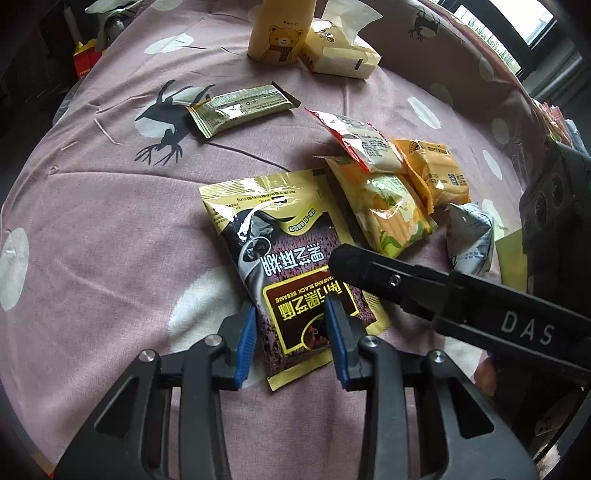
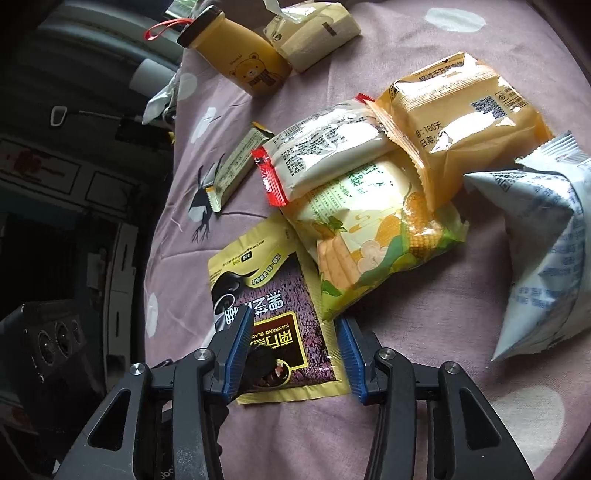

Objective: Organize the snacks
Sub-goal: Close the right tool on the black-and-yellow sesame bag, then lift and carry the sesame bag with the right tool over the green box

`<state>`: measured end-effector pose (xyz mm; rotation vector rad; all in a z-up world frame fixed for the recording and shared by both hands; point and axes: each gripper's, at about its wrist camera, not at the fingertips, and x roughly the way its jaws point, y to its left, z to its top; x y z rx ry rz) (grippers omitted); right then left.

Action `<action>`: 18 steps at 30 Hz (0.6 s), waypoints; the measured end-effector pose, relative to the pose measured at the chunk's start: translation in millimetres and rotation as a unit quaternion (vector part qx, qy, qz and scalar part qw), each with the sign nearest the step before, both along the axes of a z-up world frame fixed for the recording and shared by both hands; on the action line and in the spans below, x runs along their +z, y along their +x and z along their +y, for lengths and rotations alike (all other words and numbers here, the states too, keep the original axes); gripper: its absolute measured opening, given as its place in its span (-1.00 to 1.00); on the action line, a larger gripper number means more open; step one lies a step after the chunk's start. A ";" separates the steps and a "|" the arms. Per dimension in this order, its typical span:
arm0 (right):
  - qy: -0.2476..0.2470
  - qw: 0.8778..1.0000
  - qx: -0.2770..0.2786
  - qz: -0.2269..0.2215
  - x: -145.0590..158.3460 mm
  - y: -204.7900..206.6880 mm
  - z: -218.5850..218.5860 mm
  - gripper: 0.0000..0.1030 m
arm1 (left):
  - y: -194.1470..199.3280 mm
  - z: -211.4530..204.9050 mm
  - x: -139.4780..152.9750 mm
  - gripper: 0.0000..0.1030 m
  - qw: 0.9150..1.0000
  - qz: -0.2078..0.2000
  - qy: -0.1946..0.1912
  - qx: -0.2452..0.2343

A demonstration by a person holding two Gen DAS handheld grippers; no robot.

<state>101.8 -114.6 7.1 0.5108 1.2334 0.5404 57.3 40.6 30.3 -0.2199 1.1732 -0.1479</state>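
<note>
A black-and-gold sesame packet (image 1: 295, 266) (image 2: 273, 306) lies flat on the pink cloth (image 1: 110, 221). My left gripper (image 1: 292, 341) stands over its near end, blue pads apart, one at the packet's left edge and one above its face. My right gripper (image 2: 294, 356) straddles the same end, with a pad beside each long edge and the packet unbuckled. One right finger (image 1: 369, 269) reaches across the packet from the right. A corn snack bag (image 1: 391, 214) (image 2: 376, 243) overlaps the packet's far corner.
A white packet with a red edge (image 2: 332, 155), an orange packet (image 2: 461, 122) and a silver-white bag (image 2: 546, 240) crowd the right. A gold bar (image 1: 240, 107) lies apart at the left. A yellow bear bottle (image 1: 277, 33) and a tissue pack (image 1: 340, 51) stand at the back.
</note>
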 end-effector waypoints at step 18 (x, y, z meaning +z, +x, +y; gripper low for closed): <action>0.010 0.999 0.034 -0.024 12.8 -17.3 24.9 -0.06 | -18.9 -24.4 19.4 -0.35 0.995 -0.061 0.074 -0.031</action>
